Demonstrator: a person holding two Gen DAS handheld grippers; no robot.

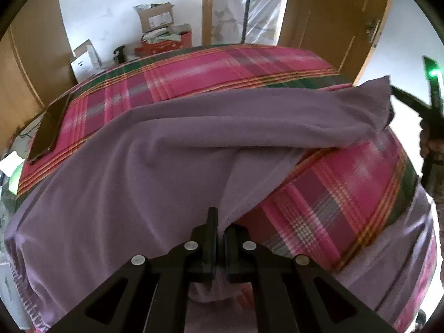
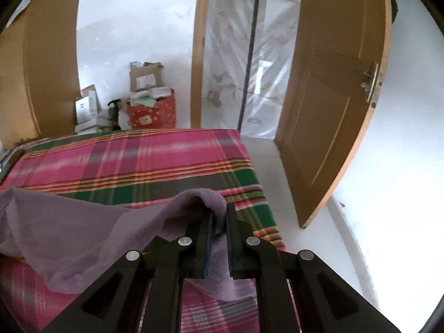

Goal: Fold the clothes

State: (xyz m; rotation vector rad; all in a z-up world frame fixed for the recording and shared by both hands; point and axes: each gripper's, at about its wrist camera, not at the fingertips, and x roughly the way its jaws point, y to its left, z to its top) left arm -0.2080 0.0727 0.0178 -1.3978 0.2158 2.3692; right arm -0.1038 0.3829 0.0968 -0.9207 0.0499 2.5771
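Red star-printed box point(image 2: 151, 112) on the floor against the far wall: filled to the brim with papers and flat cartons, a pale green sheet on top. Brown cardboard box point(image 2: 145, 79) stacked above it, flaps open, white label on its face; contents not visible. White cartons point(image 2: 88, 105) piled just to its left, closed. Purple fleece garment point(image 1: 166, 149): soft, matte, uniform mauve, no print visible; it lies across the bed point(image 1: 222, 66), which is covered in a pink, green and orange plaid sheet, with one long fold lifted off the sheet and stretched between two grip points, the rest draped over the near edge of the bed. Left hand-held gripper point(image 1: 219, 238): jaws nearly together, pinching a thin edge of the fleece. Right hand-held gripper point(image 2: 219, 236): jaws narrow, clamped on a bunched corner of the same fleece, which curls over the fingertips. Dark flat phone-like slab point(image 1: 48, 127) resting on the far left corner of the bed.
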